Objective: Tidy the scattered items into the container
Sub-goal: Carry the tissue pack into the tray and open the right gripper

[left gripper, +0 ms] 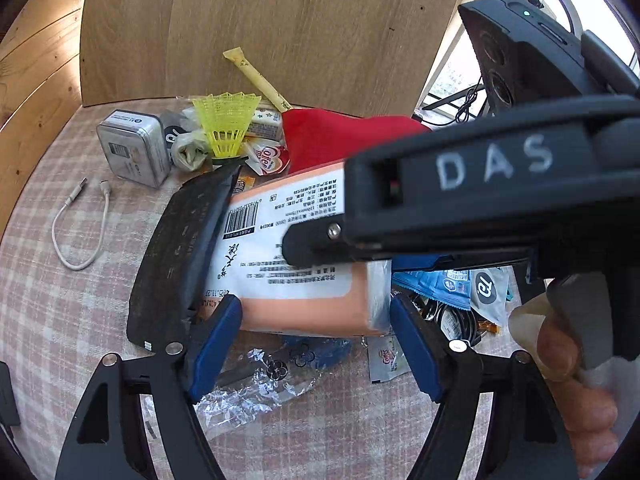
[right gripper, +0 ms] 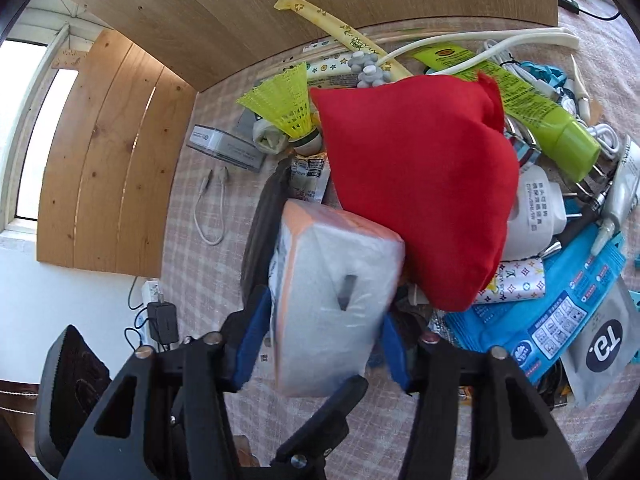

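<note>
on the checked tablecloth [left gripper: 60,320], right in the middle of the clutter, both grippers meet at the same orange tissue pack [left gripper: 304,256]. the left gripper [left gripper: 316,336] has its blue pads on either side of the pack's near end, one pad against each long face, so it reads to me as a pinch on the pack and not just a hover. the right gripper [right gripper: 320,344] does the same from its own side: in the right wrist view the clear-wrapped end of the pack sits squarely between its blue pads, and they look pressed onto it.

the thing the next move hangs on: the pack's long axis runs straight away from the left fingers, up toward the red cloth bag [right gripper: 416,196], while the right gripper's body crosses over the top of the pack in the left wrist view. so the two tools come at it roughly crosswise, and neither is really nearer since both are already on it.

the far end of the pack tucks up against the red bag, and a dark flat case [left gripper: 176,256] leans along its left side. the yellow shuttlecock [left gripper: 226,122], silver tin [left gripper: 132,148] and white cable [left gripper: 80,224] sit further out.

i can't spot any container in either view, so my guess is the pack gets lifted clear first, with one gripper letting go.
</note>
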The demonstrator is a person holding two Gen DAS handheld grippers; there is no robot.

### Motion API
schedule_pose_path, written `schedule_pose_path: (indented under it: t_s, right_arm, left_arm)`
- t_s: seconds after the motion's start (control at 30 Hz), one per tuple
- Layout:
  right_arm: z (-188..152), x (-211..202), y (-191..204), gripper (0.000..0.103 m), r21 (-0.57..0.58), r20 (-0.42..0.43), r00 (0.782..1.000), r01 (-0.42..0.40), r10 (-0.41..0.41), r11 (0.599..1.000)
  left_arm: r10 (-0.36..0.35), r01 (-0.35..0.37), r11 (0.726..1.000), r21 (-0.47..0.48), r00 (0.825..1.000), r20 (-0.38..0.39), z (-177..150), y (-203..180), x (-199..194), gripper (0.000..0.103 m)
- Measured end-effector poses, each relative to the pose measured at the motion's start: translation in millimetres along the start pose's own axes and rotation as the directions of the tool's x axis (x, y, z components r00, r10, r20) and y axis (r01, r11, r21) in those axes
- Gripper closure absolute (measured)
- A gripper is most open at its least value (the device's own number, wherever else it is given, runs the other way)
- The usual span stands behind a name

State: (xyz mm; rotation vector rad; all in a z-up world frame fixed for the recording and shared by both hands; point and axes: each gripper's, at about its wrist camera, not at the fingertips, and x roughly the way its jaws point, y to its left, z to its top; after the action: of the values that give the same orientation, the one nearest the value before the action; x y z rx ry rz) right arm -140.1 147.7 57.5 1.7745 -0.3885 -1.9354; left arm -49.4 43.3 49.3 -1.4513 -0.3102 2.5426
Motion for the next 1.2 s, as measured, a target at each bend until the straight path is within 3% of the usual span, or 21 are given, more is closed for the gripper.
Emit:
schedule_pose_path:
  t_s: [0.17,0.43,0.77,0.97,1.2]
  right_arm:
    - [-8,-11,-2,0.063,0.014,0.034,0.999,-0.025,0.025,1.000]
    - [-33,-41,9,0.065,-0.076,0.092,0.996,-0.007,0.014,0.997]
    - [-64,-96,7,0.065,-0.113,0.191,0.981,0.002,0.020,0.994]
    - [-77,-138,-26,0.065,-0.070,0.272,0.962,0.034,-0.014,0.997]
    - [-89,-203,-104,0.065,0.059,0.367,0.927,0.059,-0.077,0.996]
  left_arm:
    - [-0.026,0.026,0.999,-0.020,1.000,0.004,-5,-4,-7,0.033]
    - [-0.038,0.038,0.999,-0.003,0.999,0.026,-12,-24,-27,0.033]
    - [-0.042,0.038,0.998,0.058,0.997,0.062,-14,-71,-55,0.035]
    - [-0.104,0.097,0.988,0.119,0.993,0.054,-6,-119,-54,0.035]
    - [-0.192,0.185,0.955,0.232,0.981,0.006,5,-210,-30,0.035]
